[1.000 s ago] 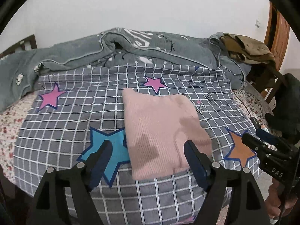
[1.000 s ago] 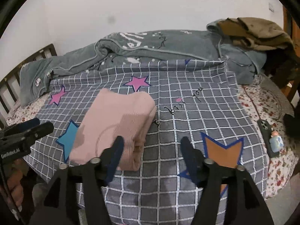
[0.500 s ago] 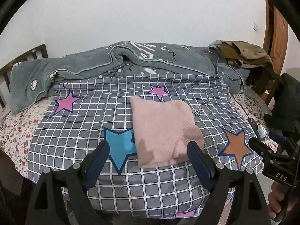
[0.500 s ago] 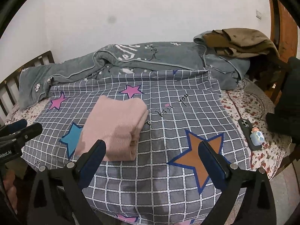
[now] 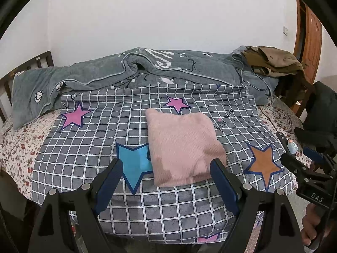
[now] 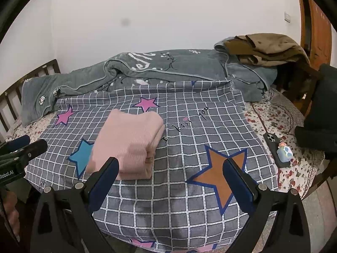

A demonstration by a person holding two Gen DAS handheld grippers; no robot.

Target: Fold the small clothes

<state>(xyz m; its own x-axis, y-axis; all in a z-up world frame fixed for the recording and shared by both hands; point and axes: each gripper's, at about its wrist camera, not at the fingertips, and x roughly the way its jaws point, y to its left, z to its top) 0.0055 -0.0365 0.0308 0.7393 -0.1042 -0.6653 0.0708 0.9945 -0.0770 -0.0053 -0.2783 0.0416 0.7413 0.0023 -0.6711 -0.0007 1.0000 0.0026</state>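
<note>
A pink knit garment (image 5: pixel 181 145) lies folded into a neat rectangle on the grey checked star blanket (image 5: pixel 94 135). It also shows in the right wrist view (image 6: pixel 128 145), left of centre. My left gripper (image 5: pixel 166 181) is open and empty, held back from the bed's near edge, in front of the garment. My right gripper (image 6: pixel 170 181) is open and empty, over the near edge by the orange star (image 6: pixel 219 175), to the right of the garment. Each gripper shows at the edge of the other's view.
A crumpled grey quilt (image 5: pixel 147 67) lies along the back of the bed, with brown clothes (image 6: pixel 263 48) piled at the back right. A phone with a small figurine (image 6: pixel 278 149) lies on the floral sheet at right. A dark chair (image 6: pixel 320 113) stands beside the bed.
Both grippers have pulled back and up from the folded pink garment, which now looks farther away. The right gripper's jaws have opened wider. The garment has not moved.
</note>
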